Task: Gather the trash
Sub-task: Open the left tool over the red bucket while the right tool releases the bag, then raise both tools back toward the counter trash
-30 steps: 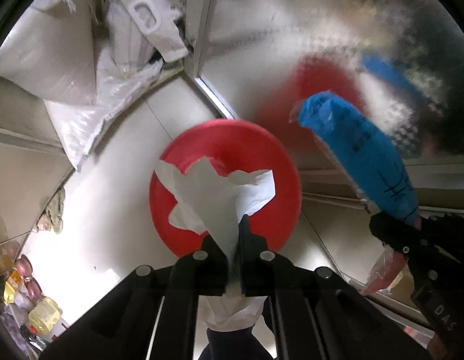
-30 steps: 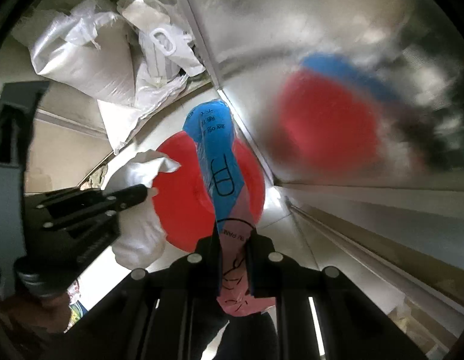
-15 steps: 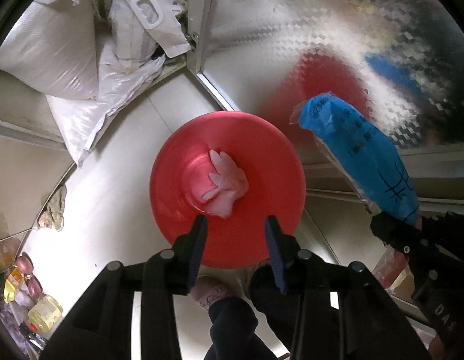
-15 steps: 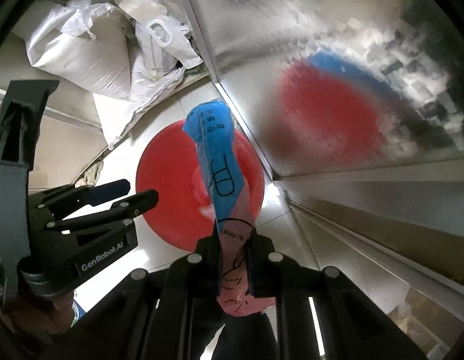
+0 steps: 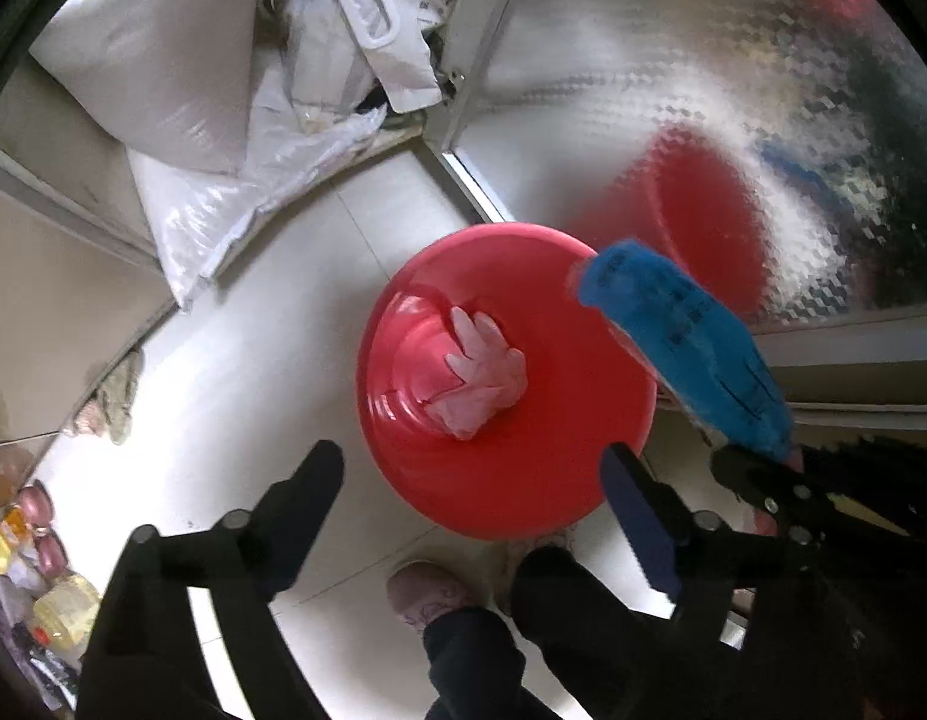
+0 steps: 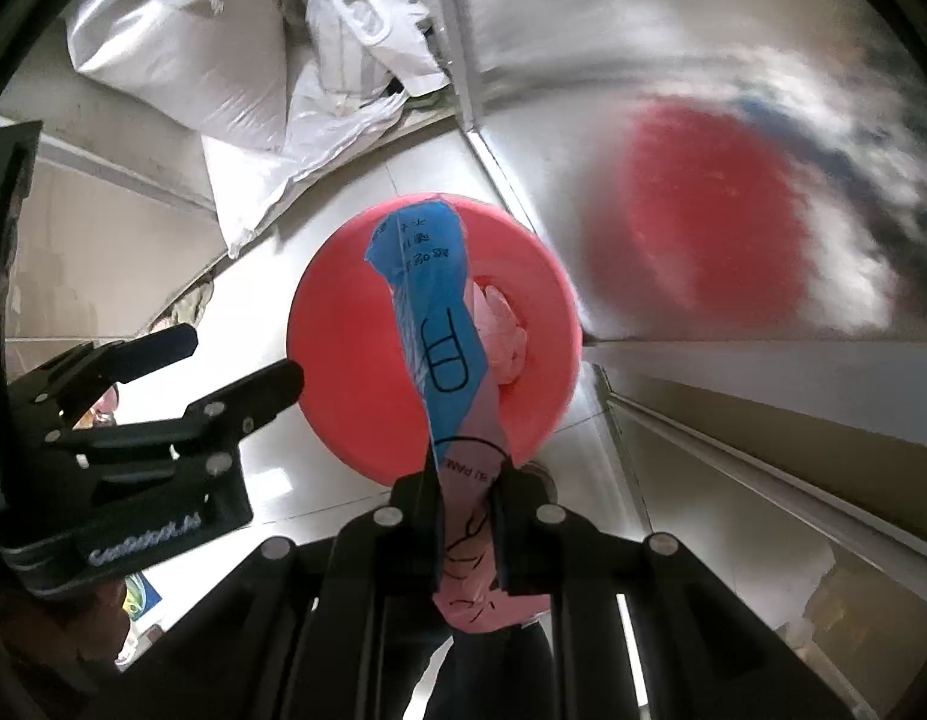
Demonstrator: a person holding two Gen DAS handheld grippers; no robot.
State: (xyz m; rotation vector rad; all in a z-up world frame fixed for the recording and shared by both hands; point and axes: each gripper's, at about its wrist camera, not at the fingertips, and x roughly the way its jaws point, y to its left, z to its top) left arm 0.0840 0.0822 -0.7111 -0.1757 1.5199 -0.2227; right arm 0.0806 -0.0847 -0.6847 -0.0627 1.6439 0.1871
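Note:
A red bin (image 5: 511, 480) stands on the pale tiled floor, seen from above; it also shows in the right wrist view (image 6: 343, 360). A crumpled white tissue (image 5: 481, 372) lies inside it. My left gripper (image 5: 472, 468) is open and empty above the bin's near rim. My right gripper (image 6: 466, 474) is shut on a blue and pink plastic wrapper (image 6: 439, 324) and holds it over the bin. The wrapper (image 5: 685, 348) also shows at the right of the left wrist view.
White sacks (image 5: 211, 138) are piled in the far corner. A shiny metal wall (image 5: 673, 90) runs along the right behind the bin. The person's shoes (image 5: 427, 594) are below the bin. Bottles and packets (image 5: 37, 570) lie at lower left.
My left gripper has opened and let go of the tissue, which has dropped into the bin. The right gripper has brought the wrapper closer over the bin.

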